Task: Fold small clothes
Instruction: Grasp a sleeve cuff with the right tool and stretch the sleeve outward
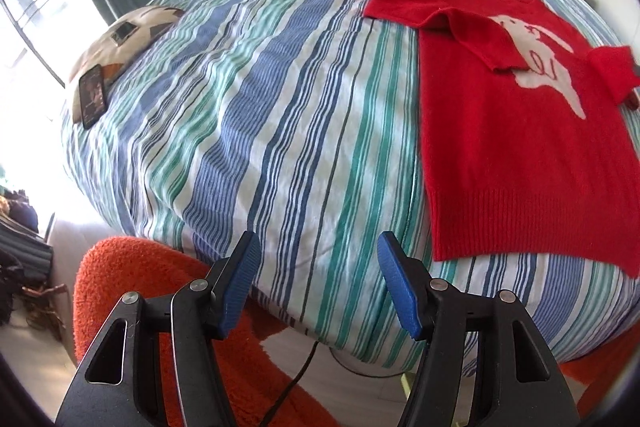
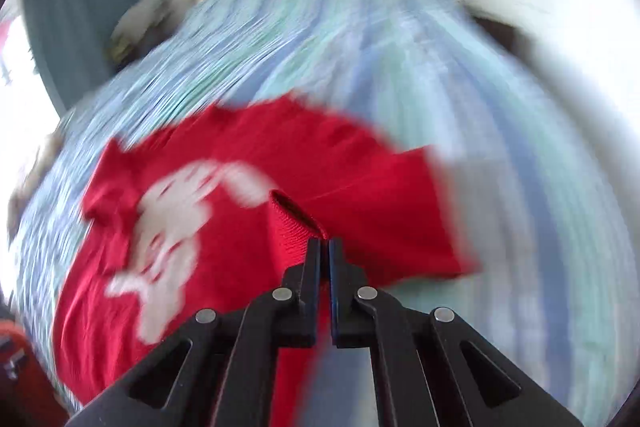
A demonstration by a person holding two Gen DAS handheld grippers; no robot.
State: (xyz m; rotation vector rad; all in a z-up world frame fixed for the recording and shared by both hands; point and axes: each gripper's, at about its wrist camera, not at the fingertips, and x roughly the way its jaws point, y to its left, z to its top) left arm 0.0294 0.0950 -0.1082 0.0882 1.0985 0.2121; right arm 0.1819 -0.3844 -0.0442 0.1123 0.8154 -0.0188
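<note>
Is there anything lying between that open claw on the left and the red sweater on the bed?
Nothing visible does. The left claw hangs open at the bed's near edge, and only bare striped duvet lies between it and the red sweater. The phone sits far off to the left. The right claw already pinches a sleeve cuff.

No legible text, brand, number or sign anywhere in either view. On the white animal figure (image 1: 536, 55) knitted into the red sweater (image 1: 520, 155), a few thin red curls, possibly a short cursive word or merely stitched decoration; too small and partly covered by a folded sleeve to read. Same figure (image 2: 172, 239) smeared by motion blur in the right wrist view, nothing decipherable. On the lit screen of the phone (image 1: 93, 95) lying at the bed's far left, only a dark blurred picture, no characters discernible.
</note>
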